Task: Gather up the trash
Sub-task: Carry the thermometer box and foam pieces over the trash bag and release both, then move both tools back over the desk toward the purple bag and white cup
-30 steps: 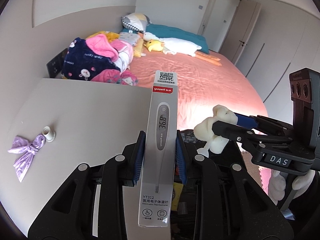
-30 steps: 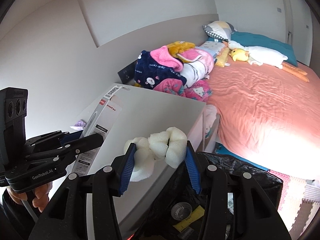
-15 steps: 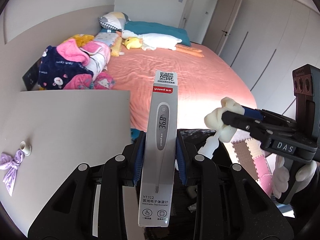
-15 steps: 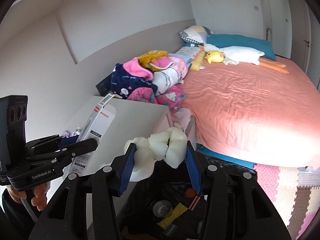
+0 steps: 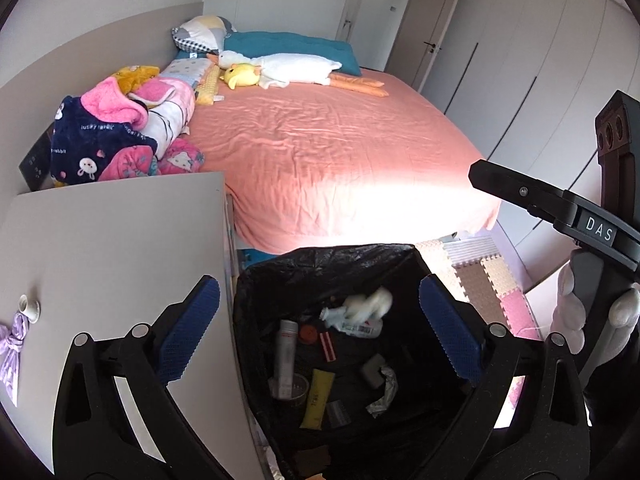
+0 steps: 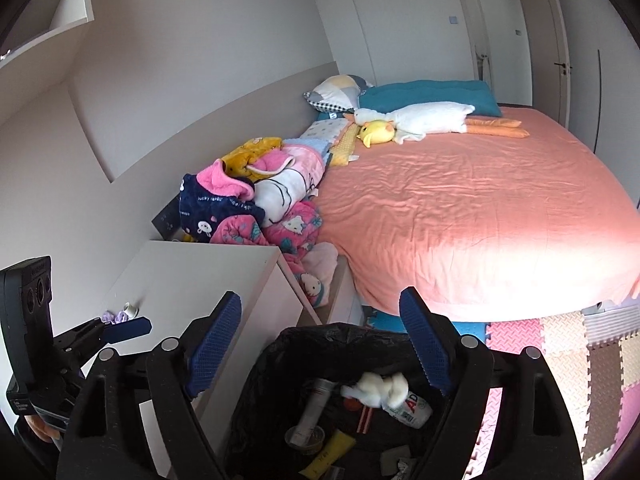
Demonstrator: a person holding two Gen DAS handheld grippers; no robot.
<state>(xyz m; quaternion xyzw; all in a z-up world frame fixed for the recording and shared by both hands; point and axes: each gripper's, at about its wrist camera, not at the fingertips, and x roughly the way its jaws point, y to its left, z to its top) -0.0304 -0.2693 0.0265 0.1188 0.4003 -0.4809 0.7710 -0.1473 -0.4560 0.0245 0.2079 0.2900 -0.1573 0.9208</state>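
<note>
Black plastic lines the trash bin [image 5: 256,280], which stands on the floor between the white bedside table [image 5: 100,240] and the bed. Both claws hang above it released, holding nothing: the left gripper [image 5: 320,328] and the right gripper [image 6: 320,340] have their blue pads wide apart. A white foam lump [image 6: 378,388] lies on top of the rubbish inside, beside a white plastic bottle [image 6: 412,410]. On the table rest a crumpled purple foil wrapper [image 5: 12,352] and a small white cap [image 5: 28,306], just beside each other. I judge the wrapper very light, thin and slippery; pinching its bunched middle should hold best. The cap looks stiff and may roll.
</note>
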